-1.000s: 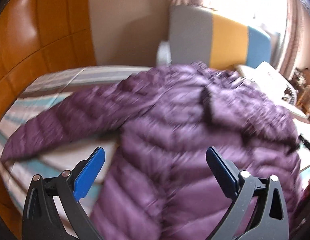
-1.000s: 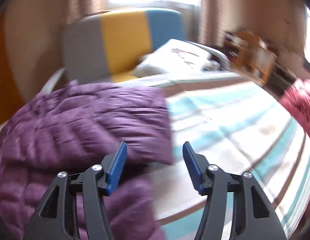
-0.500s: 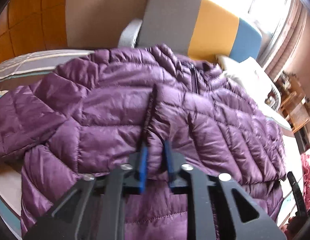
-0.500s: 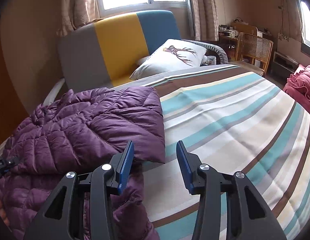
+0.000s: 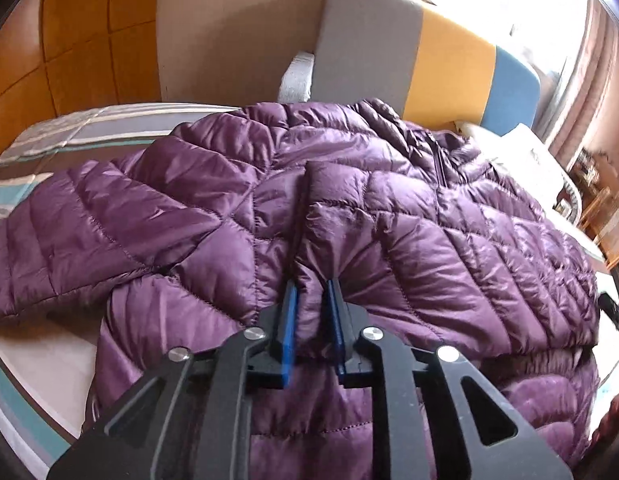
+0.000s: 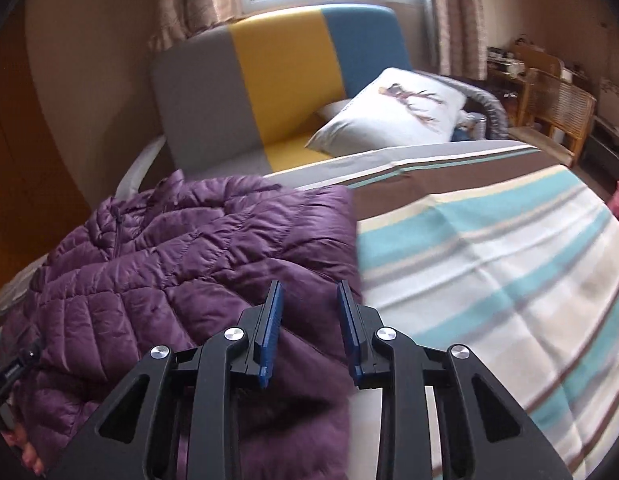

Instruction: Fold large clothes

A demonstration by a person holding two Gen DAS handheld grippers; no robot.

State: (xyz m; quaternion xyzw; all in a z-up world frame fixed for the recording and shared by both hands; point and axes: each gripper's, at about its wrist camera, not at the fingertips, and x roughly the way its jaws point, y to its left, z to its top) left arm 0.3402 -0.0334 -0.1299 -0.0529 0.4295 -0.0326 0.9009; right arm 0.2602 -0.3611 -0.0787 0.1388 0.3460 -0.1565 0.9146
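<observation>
The left gripper [image 5: 312, 312] is pinching a raised fold of the one purple jacket [image 5: 389, 216], its blue fingers [image 5: 288, 320] nearly together with padding bunched between them. The right gripper [image 6: 308, 312] is hanging over the jacket's [image 6: 181, 264] edge nearest the bare stripes; its fingers [image 6: 271, 320] are parted with purple fabric showing in the gap, and I cannot tell whether they are biting or only framing it. The jacket is lying across the one striped bed [image 6: 489, 272], toward its headboard-side corner, one half doubled over the other. To fold well, both grips should probably be lifting together and keeping the puffy layers taut so the edges are meeting squarely. Beyond are sitting one white pillow [image 6: 393, 116], one grey, yellow and blue headboard [image 6: 277, 80] and one wicker chair [image 6: 557, 100].
</observation>
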